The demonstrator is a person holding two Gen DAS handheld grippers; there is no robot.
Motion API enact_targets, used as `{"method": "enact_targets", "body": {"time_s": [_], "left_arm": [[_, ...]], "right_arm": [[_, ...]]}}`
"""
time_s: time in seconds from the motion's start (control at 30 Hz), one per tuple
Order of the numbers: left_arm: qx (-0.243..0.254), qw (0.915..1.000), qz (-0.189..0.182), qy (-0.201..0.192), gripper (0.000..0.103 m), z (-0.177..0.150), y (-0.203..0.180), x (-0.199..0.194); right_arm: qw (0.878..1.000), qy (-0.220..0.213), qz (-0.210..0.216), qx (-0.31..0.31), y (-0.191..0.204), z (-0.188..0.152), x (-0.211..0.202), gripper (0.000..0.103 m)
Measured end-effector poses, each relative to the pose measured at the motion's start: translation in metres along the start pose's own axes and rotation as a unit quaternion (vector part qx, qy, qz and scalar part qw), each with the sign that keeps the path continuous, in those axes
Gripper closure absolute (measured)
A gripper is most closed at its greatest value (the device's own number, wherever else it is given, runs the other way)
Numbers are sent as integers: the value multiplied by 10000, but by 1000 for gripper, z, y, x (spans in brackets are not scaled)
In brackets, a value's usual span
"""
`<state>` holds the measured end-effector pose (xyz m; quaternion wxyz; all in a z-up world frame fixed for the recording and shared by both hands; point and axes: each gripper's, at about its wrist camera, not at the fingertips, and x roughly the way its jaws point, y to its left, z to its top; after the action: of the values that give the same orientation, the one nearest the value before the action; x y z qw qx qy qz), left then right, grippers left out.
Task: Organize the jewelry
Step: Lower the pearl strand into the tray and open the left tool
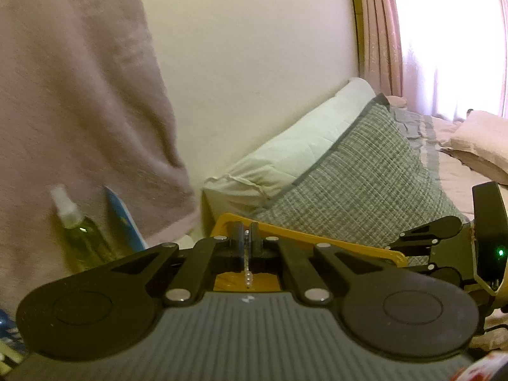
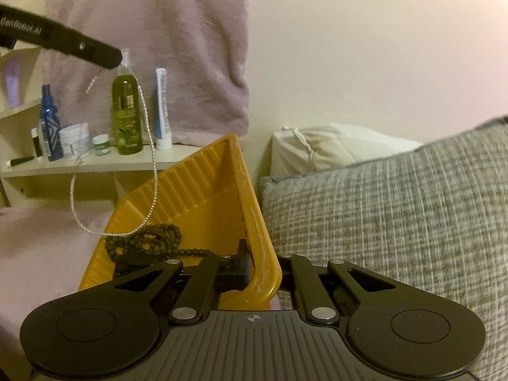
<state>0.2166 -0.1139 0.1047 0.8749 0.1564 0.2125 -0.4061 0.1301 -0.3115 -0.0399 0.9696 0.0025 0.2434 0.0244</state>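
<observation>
Closest in, the right gripper (image 2: 250,273) clamped the rim of the yellow tray (image 2: 203,197), dark beads (image 2: 149,241) inside. Above it, the left gripper (image 1: 245,238) pinched a silver chain (image 2: 152,165). Behind stood a bottle-lined shelf (image 2: 95,162), grey cushion (image 2: 397,216) and cream wall (image 2: 349,63).

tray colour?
Yellow-orange tray, ribbed inside; clearest in the right wrist view.

Left tongs (image 1: 245,238) around beaded chain (image 1: 247,273)
</observation>
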Motion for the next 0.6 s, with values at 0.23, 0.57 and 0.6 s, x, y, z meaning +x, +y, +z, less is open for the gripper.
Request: {"method": "enact_targets", "body": {"time_s": [0.23,0.57,0.6], "left_arm": [[-112,9993,-272,233,102,-10,-10,32],[-418,9960,-279,737,102,-41,-9,68],[-455,9955,-289,785,101,-44,-8,70]], "right_arm": [[9993,90,63,360,-16,-7,4,96],[9952,298,136,919,-37,-24,12,96],[9946,319,144,981,-38,-26,13,96]]}}
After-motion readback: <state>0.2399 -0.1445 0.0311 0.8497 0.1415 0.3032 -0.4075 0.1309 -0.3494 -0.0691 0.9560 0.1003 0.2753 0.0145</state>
